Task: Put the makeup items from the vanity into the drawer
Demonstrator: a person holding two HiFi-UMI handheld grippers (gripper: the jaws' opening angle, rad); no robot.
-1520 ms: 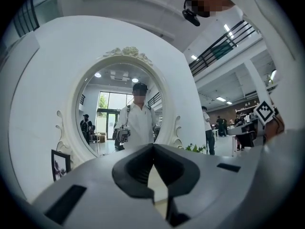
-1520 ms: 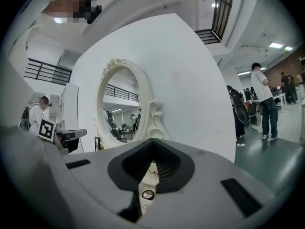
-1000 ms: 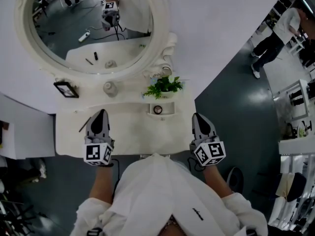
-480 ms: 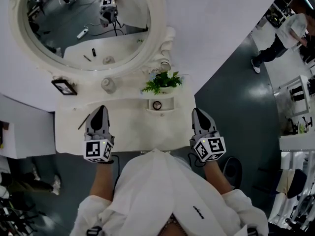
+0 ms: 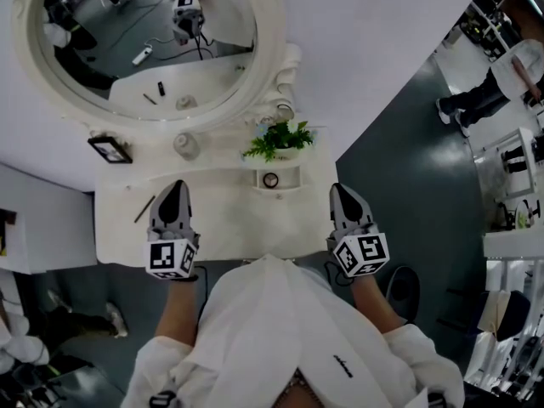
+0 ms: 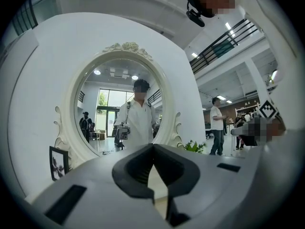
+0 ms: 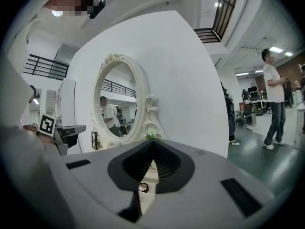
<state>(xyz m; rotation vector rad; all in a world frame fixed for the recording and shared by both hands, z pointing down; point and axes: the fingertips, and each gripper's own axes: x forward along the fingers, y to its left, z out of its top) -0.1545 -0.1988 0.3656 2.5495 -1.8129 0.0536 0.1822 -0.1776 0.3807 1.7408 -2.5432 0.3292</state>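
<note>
The white vanity top point(image 5: 229, 223) lies below me under an oval mirror point(image 5: 144, 45). On it I see a thin dark pencil point(image 5: 144, 209) at the left, a round jar point(image 5: 186, 146) near the mirror's foot, and a small round compact point(image 5: 270, 179) on a raised ledge. My left gripper point(image 5: 174, 187) hovers over the left part of the top, just right of the pencil, jaws shut and empty point(image 6: 152, 147). My right gripper point(image 5: 338, 189) hangs at the vanity's right edge, also shut and empty point(image 7: 153, 143). The compact point(image 7: 142, 187) shows through the gap below the right jaws.
A potted green plant point(image 5: 280, 141) stands behind the compact's ledge. A small black photo frame point(image 5: 110, 150) leans at the back left. The dark floor point(image 5: 399, 168) lies to the right, where a person point(image 5: 493, 87) walks. My white shirt hides the vanity's front edge.
Both grippers have stayed almost where they were. The view has tipped slightly, so the vanity sits a little higher in the frame. The person at the right has walked on.
</note>
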